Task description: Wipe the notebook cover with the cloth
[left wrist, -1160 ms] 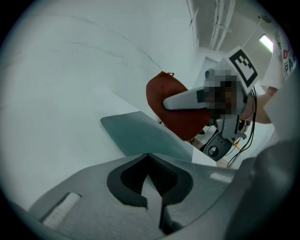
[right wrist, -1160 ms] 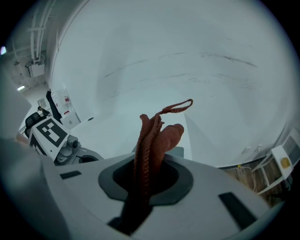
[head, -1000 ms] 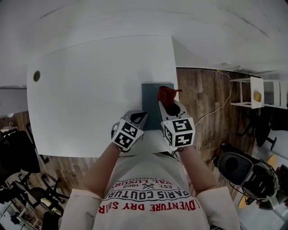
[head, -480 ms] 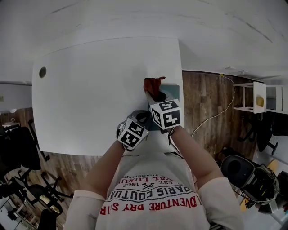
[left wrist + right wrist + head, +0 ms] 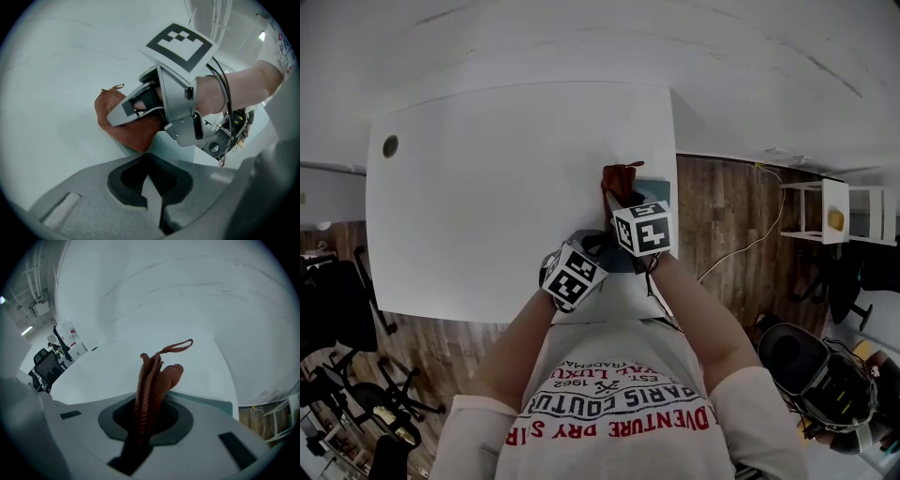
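Two risks, imo: right gripper (image 5: 143, 427) clamps the cloth (image 5: 154, 376) at the notebook's (image 5: 659, 192) 11 o'clock corner and could slip off, while the closed, empty left gripper (image 5: 157, 197) at 7 o'clock might let the notebook skate.

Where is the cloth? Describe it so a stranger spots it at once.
Start at the white table and go to its near right edge, where a dark teal notebook lies. At its far end, the right gripper pinches the cloth: the only rust-red thing there, crumpled, with a small loop at its tip.
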Tool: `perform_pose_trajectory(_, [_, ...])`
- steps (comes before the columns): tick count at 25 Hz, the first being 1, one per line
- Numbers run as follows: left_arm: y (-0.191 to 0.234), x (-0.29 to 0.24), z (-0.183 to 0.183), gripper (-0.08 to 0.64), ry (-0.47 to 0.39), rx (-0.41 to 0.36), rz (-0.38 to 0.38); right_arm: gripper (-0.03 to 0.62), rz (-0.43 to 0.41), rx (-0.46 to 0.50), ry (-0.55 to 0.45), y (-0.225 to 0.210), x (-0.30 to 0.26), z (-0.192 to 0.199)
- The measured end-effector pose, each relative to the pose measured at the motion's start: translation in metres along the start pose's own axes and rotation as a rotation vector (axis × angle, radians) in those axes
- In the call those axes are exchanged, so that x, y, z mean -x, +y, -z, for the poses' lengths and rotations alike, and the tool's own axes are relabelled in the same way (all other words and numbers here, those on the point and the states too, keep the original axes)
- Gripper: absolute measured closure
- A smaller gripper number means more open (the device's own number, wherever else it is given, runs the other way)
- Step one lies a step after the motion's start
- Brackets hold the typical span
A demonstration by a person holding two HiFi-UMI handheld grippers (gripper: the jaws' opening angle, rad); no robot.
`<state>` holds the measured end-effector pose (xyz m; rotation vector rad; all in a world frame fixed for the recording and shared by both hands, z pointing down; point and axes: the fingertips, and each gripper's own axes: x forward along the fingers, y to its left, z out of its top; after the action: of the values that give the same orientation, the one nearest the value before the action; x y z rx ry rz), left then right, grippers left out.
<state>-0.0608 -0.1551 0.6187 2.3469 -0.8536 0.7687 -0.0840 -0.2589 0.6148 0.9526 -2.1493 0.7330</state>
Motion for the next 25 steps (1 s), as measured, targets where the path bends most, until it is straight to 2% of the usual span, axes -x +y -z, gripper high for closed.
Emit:
perform_pose_trajectory(11, [0.003,-0.004,-0.005,0.551,0.003,0.016,0.006,0.515,0.054,0.008,0.019,-0.044,0.016,0.010])
perform_pose_trajectory(21, [0.003,-0.004,-0.003,0.551,0.010,0.032,0.010,0.512,0.102,-0.044,0.022,-0.081,0.037,0.022])
perform_pose_trajectory(25, [0.004,-0.007,-0.006,0.551,0.007,0.038,0.013,0.517,0.152,-0.065,0.044,-0.108,0.049,0.029])
